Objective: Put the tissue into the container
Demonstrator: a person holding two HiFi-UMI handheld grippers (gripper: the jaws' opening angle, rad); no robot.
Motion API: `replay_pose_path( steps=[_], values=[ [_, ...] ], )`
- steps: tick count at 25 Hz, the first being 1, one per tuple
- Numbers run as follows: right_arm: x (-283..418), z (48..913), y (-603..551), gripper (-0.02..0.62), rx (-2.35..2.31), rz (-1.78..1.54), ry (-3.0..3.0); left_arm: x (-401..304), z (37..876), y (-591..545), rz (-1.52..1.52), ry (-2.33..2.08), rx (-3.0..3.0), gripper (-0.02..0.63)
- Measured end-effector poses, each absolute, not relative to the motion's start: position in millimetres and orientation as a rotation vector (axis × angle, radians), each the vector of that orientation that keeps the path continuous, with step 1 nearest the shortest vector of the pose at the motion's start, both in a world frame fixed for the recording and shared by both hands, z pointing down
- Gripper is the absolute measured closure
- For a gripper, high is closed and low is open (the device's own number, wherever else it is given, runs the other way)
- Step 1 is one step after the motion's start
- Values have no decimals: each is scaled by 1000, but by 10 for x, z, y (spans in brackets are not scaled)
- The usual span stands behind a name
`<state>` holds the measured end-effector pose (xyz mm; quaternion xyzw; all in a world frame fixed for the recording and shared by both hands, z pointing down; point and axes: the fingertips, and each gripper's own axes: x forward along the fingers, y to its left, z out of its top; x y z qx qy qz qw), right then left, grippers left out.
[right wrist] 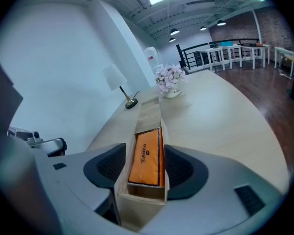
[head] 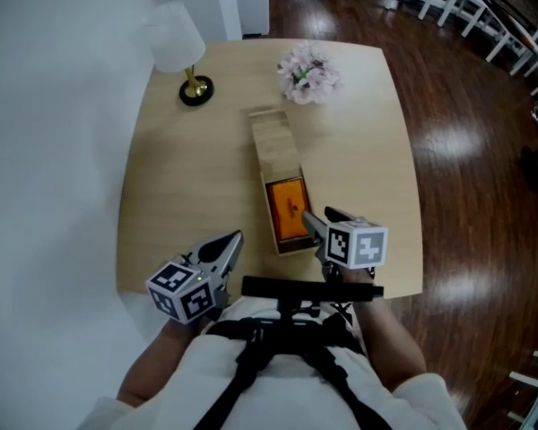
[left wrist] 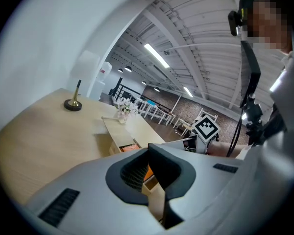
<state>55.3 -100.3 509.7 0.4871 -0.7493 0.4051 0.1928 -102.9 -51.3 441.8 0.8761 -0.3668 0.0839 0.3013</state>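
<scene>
A long wooden container (head: 276,150) lies in the middle of the table, its sliding lid pushed back from the near end. An orange tissue pack (head: 289,210) lies flat inside the opened part, also seen in the right gripper view as the tissue pack (right wrist: 146,156). My right gripper (head: 316,227) straddles the container's near end, and its pads (right wrist: 179,168) touch the side walls. My left gripper (head: 226,247) hovers to the left of the box near the table's front edge, jaws together with nothing in them. In the left gripper view the container (left wrist: 118,131) shows beyond the left gripper (left wrist: 148,153).
A small lamp (head: 184,54) with a white shade stands at the table's back left. A vase of pale flowers (head: 307,72) sits just beyond the container's far end. The table (head: 175,186) meets a white wall on the left; dark wood floor lies to the right.
</scene>
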Motion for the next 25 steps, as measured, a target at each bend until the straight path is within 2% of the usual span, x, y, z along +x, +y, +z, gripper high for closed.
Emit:
replay_pose_path(
  steps=[6,13,18,25],
  values=[
    [669,4945,-903,362,1407,1117,-2120,-976,4302,-483,207,-934,2345,611],
    [857,4862,-725,454,1448,1145,-2159,-812,4275,-378,199,-858,2360,611],
    [800,4500,-579,457,1503,1184,-2162,-690,4267,-310,229,-810,2390,611],
    [907,4763,-365,457,1483,1178,-2262,-596,4275,-270,269,-767,2415,611]
  ],
)
